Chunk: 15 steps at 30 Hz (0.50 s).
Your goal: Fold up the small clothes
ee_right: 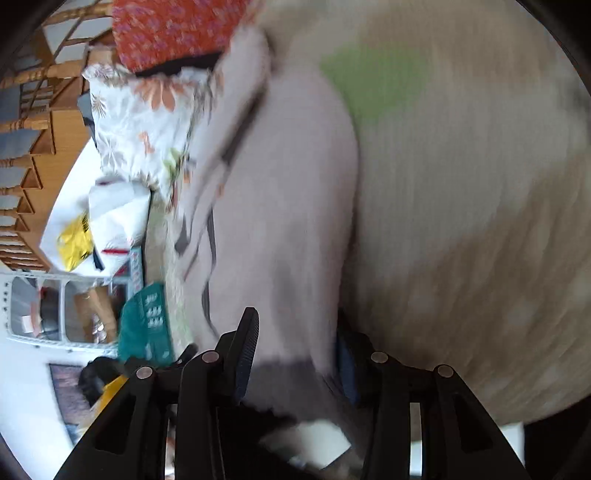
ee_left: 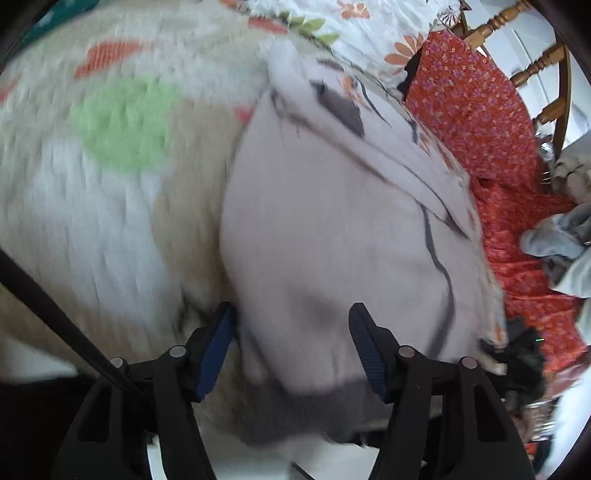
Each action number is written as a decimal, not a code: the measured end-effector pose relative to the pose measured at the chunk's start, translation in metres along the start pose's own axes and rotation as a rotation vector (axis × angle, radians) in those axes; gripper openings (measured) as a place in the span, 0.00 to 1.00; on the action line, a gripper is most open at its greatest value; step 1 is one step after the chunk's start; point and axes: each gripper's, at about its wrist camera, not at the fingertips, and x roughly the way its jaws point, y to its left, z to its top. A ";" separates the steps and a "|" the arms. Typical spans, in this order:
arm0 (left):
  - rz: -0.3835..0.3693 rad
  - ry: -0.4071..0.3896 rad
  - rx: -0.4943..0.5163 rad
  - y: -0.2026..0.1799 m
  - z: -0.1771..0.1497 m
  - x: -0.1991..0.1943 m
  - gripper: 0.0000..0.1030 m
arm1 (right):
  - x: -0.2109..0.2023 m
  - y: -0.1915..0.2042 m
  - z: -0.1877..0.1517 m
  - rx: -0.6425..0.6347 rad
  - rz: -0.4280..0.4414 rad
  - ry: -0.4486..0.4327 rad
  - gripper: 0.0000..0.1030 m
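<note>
A pale lilac garment (ee_left: 325, 221) with dark grey trim lies flat on a fuzzy cream blanket (ee_left: 92, 203) with green and orange patches. My left gripper (ee_left: 291, 332) hovers over the garment's near end, its jaws wide apart; the left pad sits at the cloth's left edge and the dark grey hem (ee_left: 295, 413) runs below. In the blurred right wrist view the same garment (ee_right: 280, 184) stretches away from my right gripper (ee_right: 295, 354). Those jaws stand apart with the dark hem (ee_right: 284, 373) between them, and neither pad visibly presses on it.
A red floral cloth (ee_left: 480, 122) and a floral sheet (ee_left: 369, 33) lie beyond the garment, with a wooden chair (ee_left: 546, 62) behind. A pile of grey clothes (ee_left: 557, 236) sits at the right. White bags (ee_right: 110, 218), a teal box (ee_right: 147, 321) and a wire shelf (ee_right: 55, 310) stand off the blanket (ee_right: 461, 221).
</note>
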 end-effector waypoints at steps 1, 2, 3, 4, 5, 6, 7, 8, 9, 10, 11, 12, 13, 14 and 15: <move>-0.004 0.004 -0.008 0.002 -0.008 0.000 0.59 | 0.004 0.000 -0.007 -0.006 0.007 0.001 0.43; -0.012 0.016 -0.010 0.002 -0.016 0.000 0.58 | 0.005 0.002 -0.013 -0.017 0.007 -0.004 0.43; -0.023 0.029 -0.013 0.003 -0.021 0.001 0.57 | 0.007 0.005 -0.018 -0.031 0.002 -0.001 0.43; -0.040 0.046 -0.018 0.003 -0.027 0.002 0.57 | 0.009 0.009 -0.023 -0.047 -0.003 0.005 0.43; -0.047 0.060 -0.020 0.003 -0.031 0.004 0.57 | 0.011 0.011 -0.026 -0.057 -0.008 0.008 0.43; -0.044 0.074 -0.018 0.002 -0.036 0.007 0.56 | 0.013 0.013 -0.029 -0.066 -0.016 0.011 0.43; -0.037 0.084 -0.010 0.000 -0.039 0.009 0.55 | 0.017 0.014 -0.033 -0.075 -0.026 0.015 0.43; -0.032 0.094 0.002 -0.003 -0.043 0.011 0.55 | 0.019 0.015 -0.037 -0.083 -0.035 0.016 0.43; -0.031 0.100 0.014 -0.006 -0.046 0.012 0.55 | 0.020 0.015 -0.041 -0.089 -0.041 0.014 0.43; -0.030 0.101 0.024 -0.008 -0.047 0.012 0.55 | 0.019 0.015 -0.044 -0.100 -0.049 0.011 0.43; -0.027 0.099 0.036 -0.010 -0.049 0.011 0.55 | 0.019 0.018 -0.045 -0.112 -0.059 0.006 0.43; -0.024 0.096 0.047 -0.013 -0.050 0.011 0.54 | 0.019 0.020 -0.047 -0.126 -0.072 -0.002 0.43; -0.022 0.095 0.051 -0.014 -0.050 0.010 0.51 | 0.018 0.022 -0.049 -0.139 -0.086 -0.012 0.43; -0.018 0.095 0.051 -0.015 -0.049 0.011 0.47 | 0.018 0.023 -0.052 -0.148 -0.096 -0.021 0.43; -0.002 0.097 0.047 -0.014 -0.048 0.012 0.34 | 0.016 0.022 -0.053 -0.152 -0.104 -0.026 0.43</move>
